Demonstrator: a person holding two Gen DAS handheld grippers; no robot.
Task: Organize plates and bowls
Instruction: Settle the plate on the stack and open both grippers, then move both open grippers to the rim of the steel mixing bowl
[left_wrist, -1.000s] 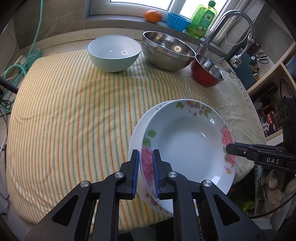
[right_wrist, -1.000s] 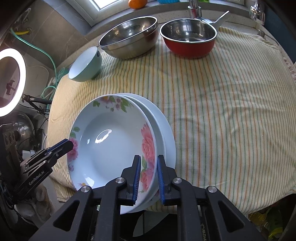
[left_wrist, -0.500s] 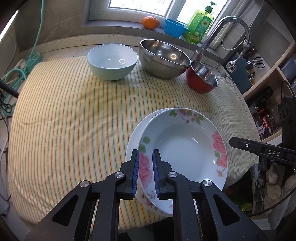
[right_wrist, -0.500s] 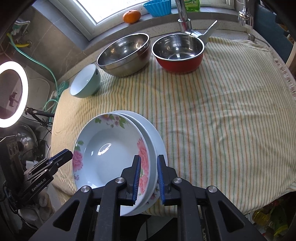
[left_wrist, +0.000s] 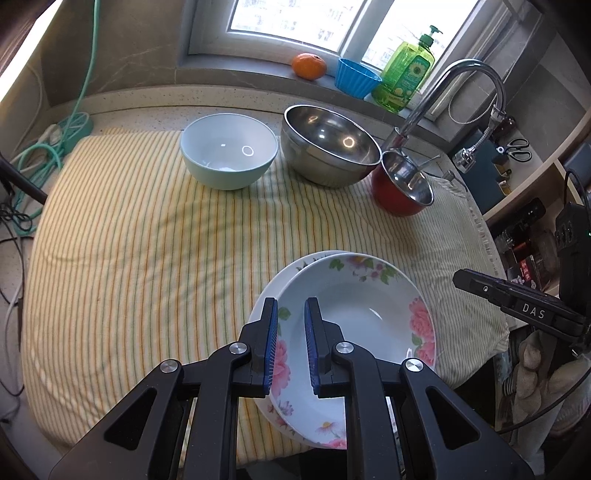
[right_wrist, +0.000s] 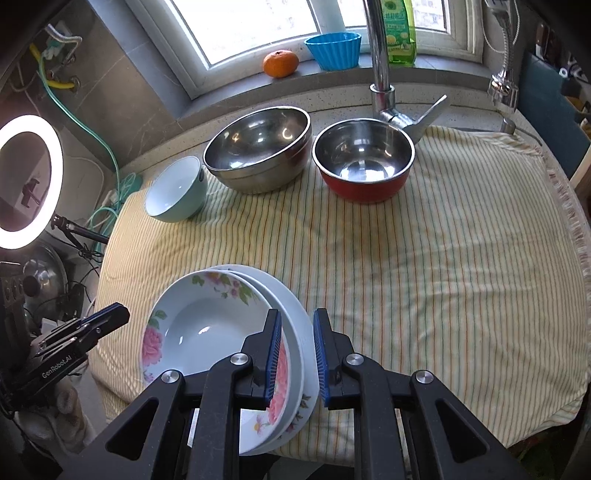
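Plates make up the only finished part of the job so far: 2 floral plates (left_wrist: 354, 332) sit nested as 1 stack on the near part of the striped cloth (left_wrist: 147, 258), the upper one lying slightly off-centre on the lower so that a crescent of the lower rim shows on the left.

The left gripper (left_wrist: 290, 347) straddles the stack's left rim with a visible gap between its blue pads and the china, so it looks spread rather than pinching. The right gripper (right_wrist: 297, 356) brackets the opposite rim in the same way, its jaws parted on either side of the 2 rims, with daylight showing on the outer side. Whether either pad grazes the plate cannot be told.

Bowls remain unsorted. Along the far edge of the cloth stand 3 of them in a loose row: a pale green bowl (left_wrist: 229, 155), a large steel bowl (left_wrist: 328, 147) and a red-sided steel bowl (left_wrist: 402, 188) beside the faucet (left_wrist: 443, 96). Each stands alone, none inside another.

By that showing, roughly the plate half is done, and nesting or grouping the 3 bowls is likely what is left.
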